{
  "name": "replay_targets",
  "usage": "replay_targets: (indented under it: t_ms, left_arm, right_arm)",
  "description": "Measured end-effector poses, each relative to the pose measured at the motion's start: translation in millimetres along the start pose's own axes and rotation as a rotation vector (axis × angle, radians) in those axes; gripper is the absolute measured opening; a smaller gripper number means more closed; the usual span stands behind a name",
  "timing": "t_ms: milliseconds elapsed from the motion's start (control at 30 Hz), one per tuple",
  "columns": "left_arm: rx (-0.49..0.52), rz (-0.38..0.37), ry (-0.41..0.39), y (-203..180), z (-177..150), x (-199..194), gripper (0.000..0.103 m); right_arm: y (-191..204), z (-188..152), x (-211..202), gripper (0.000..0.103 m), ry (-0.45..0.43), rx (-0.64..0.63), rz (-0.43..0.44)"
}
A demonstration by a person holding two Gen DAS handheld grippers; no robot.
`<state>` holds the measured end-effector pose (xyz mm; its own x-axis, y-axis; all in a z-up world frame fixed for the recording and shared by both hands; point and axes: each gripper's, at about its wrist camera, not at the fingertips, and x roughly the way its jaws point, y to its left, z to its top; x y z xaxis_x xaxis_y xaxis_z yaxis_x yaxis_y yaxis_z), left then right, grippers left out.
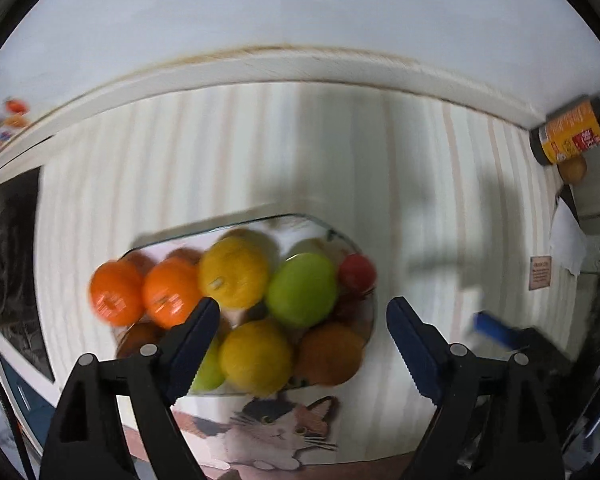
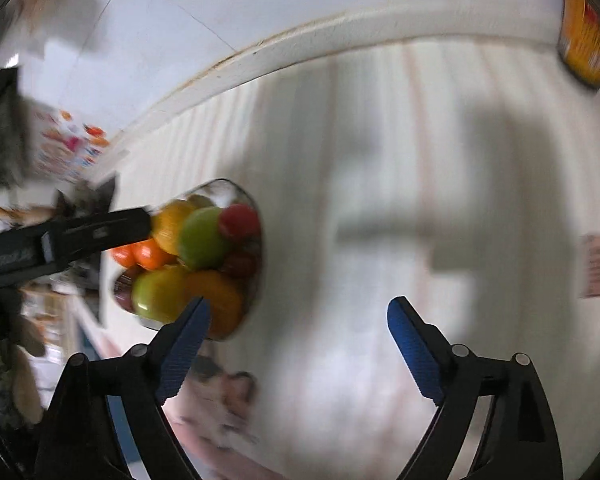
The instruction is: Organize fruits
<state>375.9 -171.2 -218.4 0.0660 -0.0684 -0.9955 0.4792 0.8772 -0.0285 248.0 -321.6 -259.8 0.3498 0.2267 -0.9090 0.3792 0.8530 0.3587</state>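
Note:
A clear glass dish [image 1: 350,246] holds several fruits on a striped tablecloth: two oranges [image 1: 118,294], a yellow lemon [image 1: 234,272], a green apple [image 1: 302,290], a small red fruit [image 1: 358,274], another lemon [image 1: 256,358] and a darker orange [image 1: 330,354]. My left gripper [image 1: 302,308] is open and empty, hovering just above the dish. The dish also shows in the right wrist view [image 2: 256,280], left of my open, empty right gripper [image 2: 298,306]. The left gripper's black arm [image 2: 80,236] crosses above the fruit there.
A cat picture [image 1: 278,430] is printed on the cloth in front of the dish. A dark bottle with a yellow label [image 1: 572,132] lies at the far right by a white box. A colourful package [image 2: 66,152] sits at the far left.

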Motion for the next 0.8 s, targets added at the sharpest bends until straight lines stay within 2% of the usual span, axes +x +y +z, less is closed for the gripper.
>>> replay_targets:
  t_ms: [100, 200, 333, 467, 600, 800]
  left_arm:
    - [-0.083, 0.011, -0.051, 18, -29, -12, 0.096]
    - [-0.17, 0.015, -0.101, 34, -59, -22, 0.096]
    - [-0.269, 0.075, -0.171, 41, -94, -37, 0.096]
    - [-0.352, 0.119, -0.243, 44, -127, -56, 0.096]
    - [-0.388, 0.16, -0.301, 41, -150, -74, 0.096]
    - [-0.458, 0.183, -0.368, 30, -185, -99, 0.096]
  right_arm:
    - [11, -4, -15, 0.097, -0.026, -0.073, -0.081]
    - [25, -12, -34, 0.098, -0.062, -0.153, -0.148]
    - [42, -22, -58, 0.099, -0.107, -0.229, -0.196]
    - [55, -32, -78, 0.099, -0.142, -0.29, -0.207]
    - [68, -45, -93, 0.099, -0.166, -0.344, -0.224]
    - [79, -63, -124, 0.099, -0.204, -0.399, -0.208]
